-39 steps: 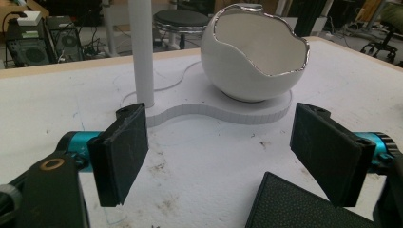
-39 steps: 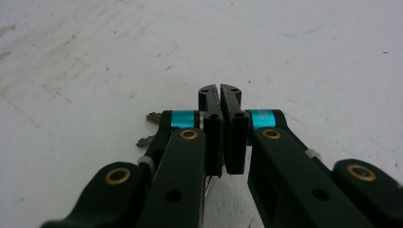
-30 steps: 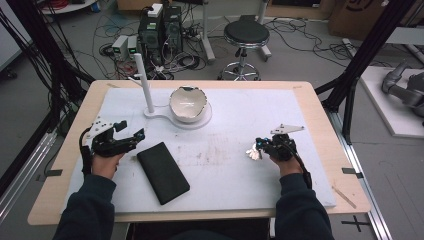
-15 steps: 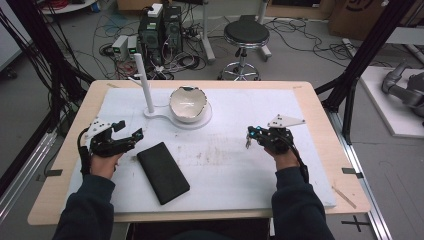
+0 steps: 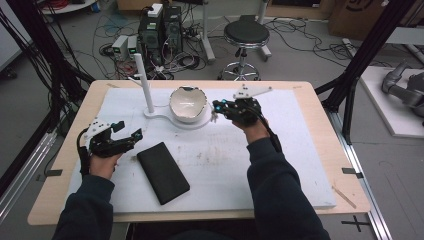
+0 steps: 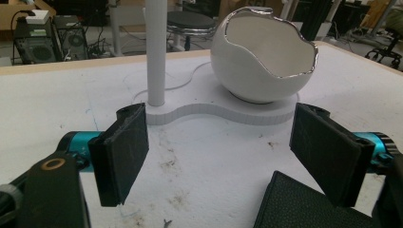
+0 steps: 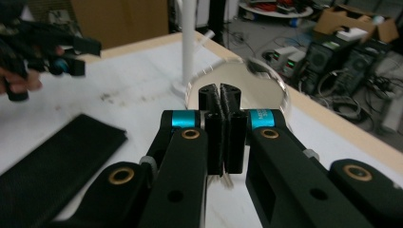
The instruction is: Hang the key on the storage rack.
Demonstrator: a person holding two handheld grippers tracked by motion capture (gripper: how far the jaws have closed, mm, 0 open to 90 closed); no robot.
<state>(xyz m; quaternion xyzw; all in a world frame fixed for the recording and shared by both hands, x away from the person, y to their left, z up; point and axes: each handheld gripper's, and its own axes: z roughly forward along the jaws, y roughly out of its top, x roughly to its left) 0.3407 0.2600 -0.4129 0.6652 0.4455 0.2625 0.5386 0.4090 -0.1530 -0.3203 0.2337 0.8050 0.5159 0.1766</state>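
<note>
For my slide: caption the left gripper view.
Open left gripper faces the white bowl on its stand.

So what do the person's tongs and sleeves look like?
Both tongs, left and right, are black with teal collars, brass-coloured pivot rings and flat black pads. Each carries a grey three-cornered plate and a black cable. The sleeves are dark navy.

No text, label, brand or number can be read in any of the pictures. The cardboard box at the upper right of the high view carries a dark mark too cut off to make out. The teal bands on the right claw in the right gripper view bear faint lettering, too blurred to read.
</note>
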